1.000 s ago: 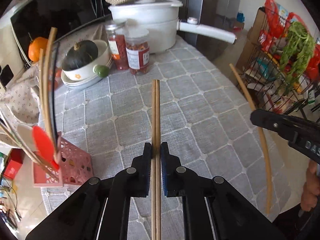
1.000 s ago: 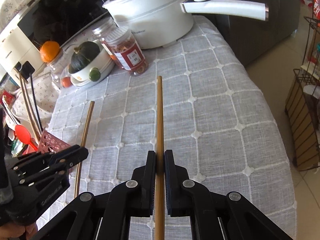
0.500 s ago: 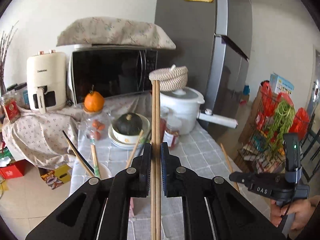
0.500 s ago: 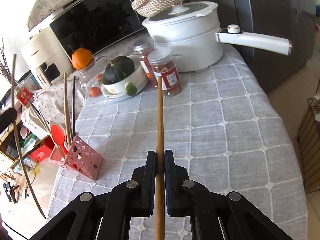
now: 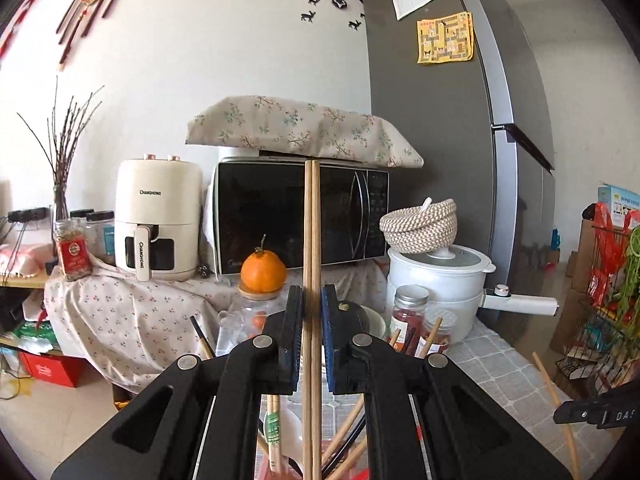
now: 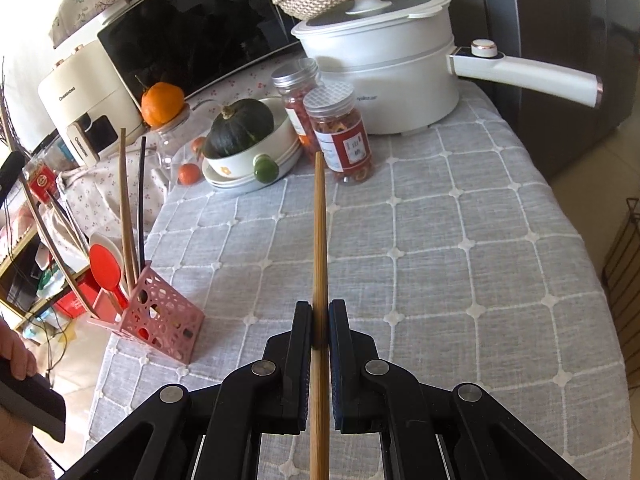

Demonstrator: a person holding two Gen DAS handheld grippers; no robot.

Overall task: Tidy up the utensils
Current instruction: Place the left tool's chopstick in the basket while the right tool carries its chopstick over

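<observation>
Left gripper (image 5: 311, 312): jaws pinch a pair of wooden chopsticks (image 5: 311, 240), upright over the holder; advise lowering tips-first and straight.
Pink utensil holder (image 6: 160, 316): table's left edge; holds red spoon (image 6: 105, 266), white spoon, wooden and black chopsticks.
Right gripper (image 6: 319, 322): jaws clamp one bamboo chopstick (image 6: 319, 232), above the grey tablecloth (image 6: 460, 240).
Bowl (image 6: 256, 148): green squash.

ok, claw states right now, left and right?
Left claw: shut on a pair of wooden chopsticks.
Right claw: shut on a single bamboo chopstick.
</observation>
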